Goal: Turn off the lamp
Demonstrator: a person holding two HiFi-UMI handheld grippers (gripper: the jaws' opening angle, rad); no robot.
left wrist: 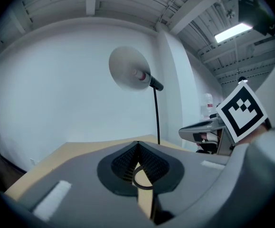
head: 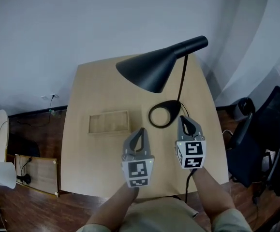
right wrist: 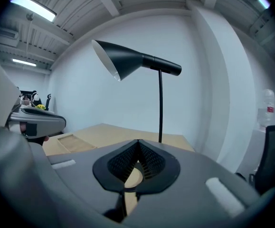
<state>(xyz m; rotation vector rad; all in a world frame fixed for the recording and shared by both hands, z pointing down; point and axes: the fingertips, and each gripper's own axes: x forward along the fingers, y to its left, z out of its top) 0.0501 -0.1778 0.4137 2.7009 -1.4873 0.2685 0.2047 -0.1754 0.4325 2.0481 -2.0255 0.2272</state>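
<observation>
**Cool, even room light; strong fisheye bending in both gripper views**

The head view is soft and slightly dim, with a blue-grey cast. The wall (head: 106,23) is evenly lit and the table (head: 91,149) looks matte. The floor (head: 33,207) falls dark at the lower corners. The black lamp (head: 154,69) reads almost as a silhouette.

Both gripper views are round fisheye pictures with black corners and lines that curve near the rim. A strip light (left wrist: 234,31) glares white at upper right in the left gripper view. A second strip light (right wrist: 33,7) glares at upper left in the right gripper view. Close to each lens, the left gripper (left wrist: 137,144) and right gripper (right wrist: 138,142) blur to smooth grey.
</observation>
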